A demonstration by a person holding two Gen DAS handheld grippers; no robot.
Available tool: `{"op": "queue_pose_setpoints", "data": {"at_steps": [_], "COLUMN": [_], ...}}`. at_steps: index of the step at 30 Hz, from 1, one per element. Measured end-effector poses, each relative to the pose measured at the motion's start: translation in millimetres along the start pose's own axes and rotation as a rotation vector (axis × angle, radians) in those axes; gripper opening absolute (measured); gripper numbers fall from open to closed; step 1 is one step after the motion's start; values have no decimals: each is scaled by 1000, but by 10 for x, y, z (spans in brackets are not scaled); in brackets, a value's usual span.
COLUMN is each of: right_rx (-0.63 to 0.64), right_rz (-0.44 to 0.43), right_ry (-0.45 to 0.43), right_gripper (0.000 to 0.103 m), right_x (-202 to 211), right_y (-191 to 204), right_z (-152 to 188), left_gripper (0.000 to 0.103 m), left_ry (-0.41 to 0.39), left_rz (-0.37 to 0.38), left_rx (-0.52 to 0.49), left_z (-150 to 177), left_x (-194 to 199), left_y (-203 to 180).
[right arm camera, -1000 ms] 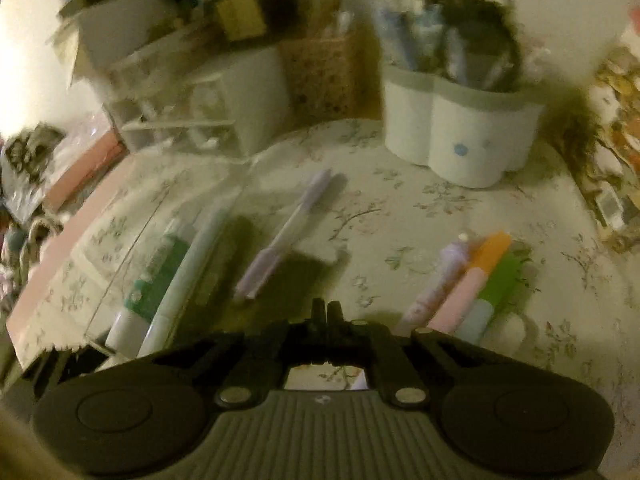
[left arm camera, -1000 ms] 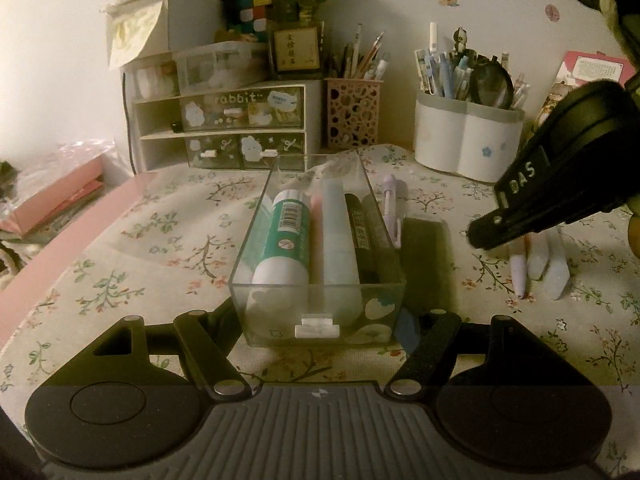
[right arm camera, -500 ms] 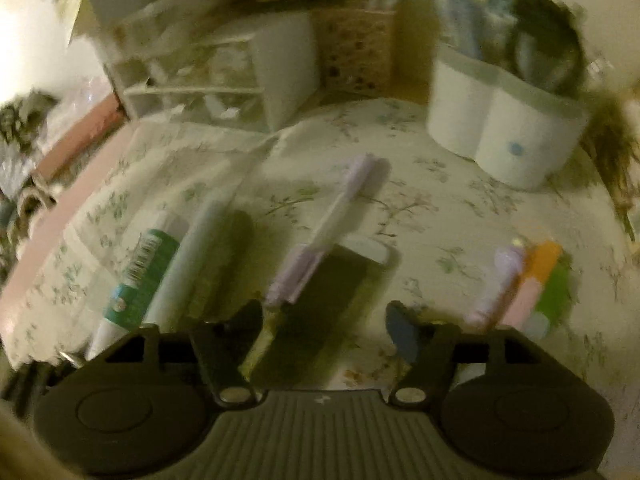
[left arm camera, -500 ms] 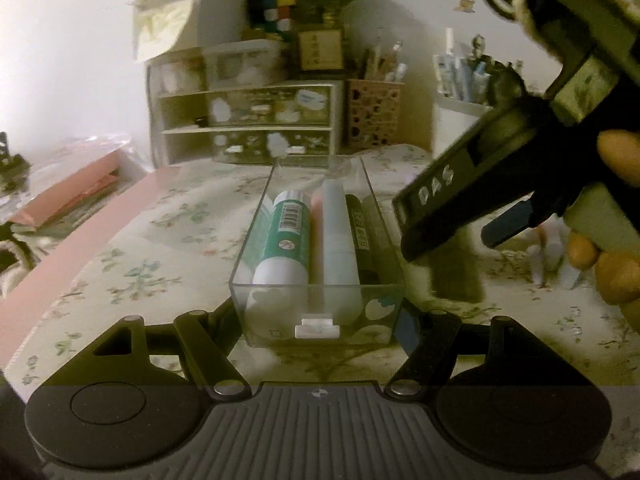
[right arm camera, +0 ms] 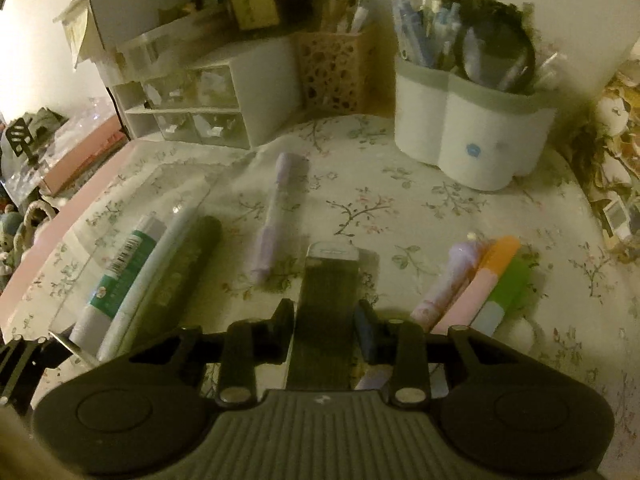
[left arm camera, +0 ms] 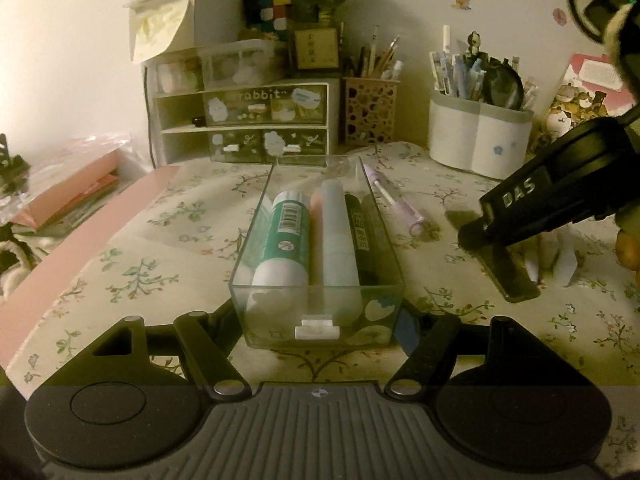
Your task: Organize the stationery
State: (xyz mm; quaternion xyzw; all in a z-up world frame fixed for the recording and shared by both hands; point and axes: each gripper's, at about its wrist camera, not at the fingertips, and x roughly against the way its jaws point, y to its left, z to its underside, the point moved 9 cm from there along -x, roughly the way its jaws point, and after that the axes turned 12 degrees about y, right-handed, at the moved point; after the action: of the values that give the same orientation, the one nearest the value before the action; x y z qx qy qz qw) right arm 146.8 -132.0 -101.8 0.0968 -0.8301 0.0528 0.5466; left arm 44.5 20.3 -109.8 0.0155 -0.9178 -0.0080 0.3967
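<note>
A clear plastic box (left arm camera: 248,240) sits between the fingers of my left gripper (left arm camera: 318,322), which is shut on its near end. It holds a green-and-white glue stick (left arm camera: 286,240), a pale blue pen (left arm camera: 338,240) and a black marker (left arm camera: 362,240). My right gripper (right arm camera: 326,324) is shut on a flat dark green bar (right arm camera: 328,308), also seen in the left wrist view (left arm camera: 506,268), right of the box. A lilac pen (right arm camera: 274,220) lies on the cloth between box and bar. Lilac, pink-orange and green highlighters (right arm camera: 486,280) lie to the right.
A white heart-shaped pen holder (right arm camera: 468,136) stands at the back right. A pink lattice pen cup (right arm camera: 332,68) and a white drawer unit (left arm camera: 248,124) stand at the back. A pink box (left arm camera: 68,196) lies at the left beyond the floral tablecloth.
My right gripper opened, came down over the dark green bar and closed on it. The left gripper stayed shut on the clear box.
</note>
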Motion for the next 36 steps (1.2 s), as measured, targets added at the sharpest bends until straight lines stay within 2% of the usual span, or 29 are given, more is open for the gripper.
{"op": "queue_pose_setpoints", "data": {"at_steps": [4,7,10,13,15,20,26,28,31,33,34,36], "right_rx": [-2,82,184,231,228,165,-61,-81,-27,1,4,-8], "right_rz": [-31,-73,-54,-19,-3,-78,-308,-306,-274,-283,-283,-287], "right_ry": [-74,-86,-73,-58,-54,-60,-23,4,3,13,13,21], "right_gripper": [32,32,32,33,33,38,38,37,34,32,30,17], "right_x": [184,188,81,-21,-46,15,-21,-91,-105,-113,-121,-140], "right_y": [5,180,335,378,364,315,0,-64,10,89,104,94], "right_z": [-71,-124,-107,-96,-80,-52,-78,-62,-50,-42,-47,-57], "left_gripper": [72,72,72,72,72,72,72,72,72,72,72,72], "left_ry": [-9,-8,-9,-8,-10,-9,-10,-9,-8,-6,-5,-5], "left_rz": [5,4,5,5,6,8,15,13,15,16,16,16], "left_rx": [5,2,1,2,1,-1,-2,-2,-3,-4,-6,-5], "left_z": [11,0,4,4,3,1,7,5,8,4,4,1], "left_x": [-8,-19,-18,-18,-18,-24,-20,-20,-20,-19,-17,-16], "left_y": [1,-5,0,1,0,-1,4,8,7,12,13,10]}}
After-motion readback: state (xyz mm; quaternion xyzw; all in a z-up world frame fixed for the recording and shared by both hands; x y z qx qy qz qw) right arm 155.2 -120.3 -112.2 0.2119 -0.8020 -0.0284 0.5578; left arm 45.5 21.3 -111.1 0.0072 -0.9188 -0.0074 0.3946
